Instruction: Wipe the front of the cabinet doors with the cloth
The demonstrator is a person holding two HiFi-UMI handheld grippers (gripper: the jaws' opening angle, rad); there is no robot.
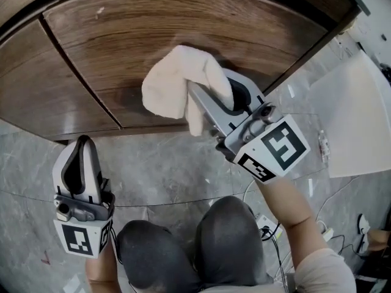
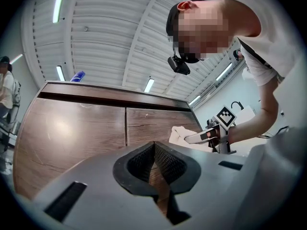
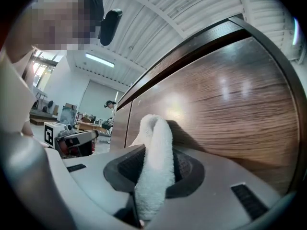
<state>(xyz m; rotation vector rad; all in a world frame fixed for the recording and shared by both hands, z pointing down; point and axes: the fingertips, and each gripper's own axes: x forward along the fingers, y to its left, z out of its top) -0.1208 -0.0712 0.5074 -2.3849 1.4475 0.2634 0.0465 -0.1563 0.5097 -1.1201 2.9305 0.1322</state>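
Two knees in dark trousers fill the 6 o'clock part of the head view, above a grey stone floor. At 8 o'clock the left gripper is held over the floor, near the bottom edge of the cabinet. Its jaws are pressed together at the tips and hold nothing.

The right gripper is near the centre, a little toward 1 o'clock. It pinches the white cloth. This cloth is folded over the jaw tips and lies against the wood, on the lower part of the right door, close above its bottom edge.

The cabinet is the only container. Both its doors are closed, so its inside cannot be seen. The left door is at 10 o'clock, and a narrow dark gap separates it from the right one.

Counted: two doors, two grippers, one cloth.

On top of the cabinet, at 10 o'clock in the left gripper view, stands one blue object, too small to name. A white panel is at 3 o'clock in the head view, and some cables lie on the floor at 5 o'clock. Another person stands at the 9 o'clock edge of the left gripper view.
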